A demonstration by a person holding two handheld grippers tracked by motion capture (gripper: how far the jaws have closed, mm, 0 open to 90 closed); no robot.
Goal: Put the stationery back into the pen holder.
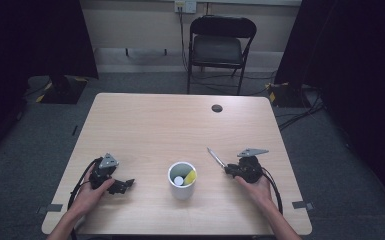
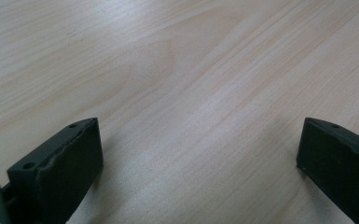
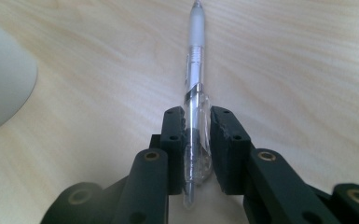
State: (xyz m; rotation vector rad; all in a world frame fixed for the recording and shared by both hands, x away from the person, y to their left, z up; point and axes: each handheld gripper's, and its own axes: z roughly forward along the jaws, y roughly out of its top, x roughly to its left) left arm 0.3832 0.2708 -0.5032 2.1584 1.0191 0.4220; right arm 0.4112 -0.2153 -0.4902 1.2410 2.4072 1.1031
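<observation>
The pen (image 3: 195, 88) is clamped near one end between the jaws of the right gripper (image 3: 196, 140), its long axis pointing away past the white cup (image 1: 182, 180), while the left gripper (image 2: 198, 154), jaws wide apart, rests empty over the table (image 1: 155, 125).

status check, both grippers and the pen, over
Left gripper open, empty, low over table. Right gripper shut on clear plastic pen. White cylindrical cup between grippers, nothing blocking.
</observation>
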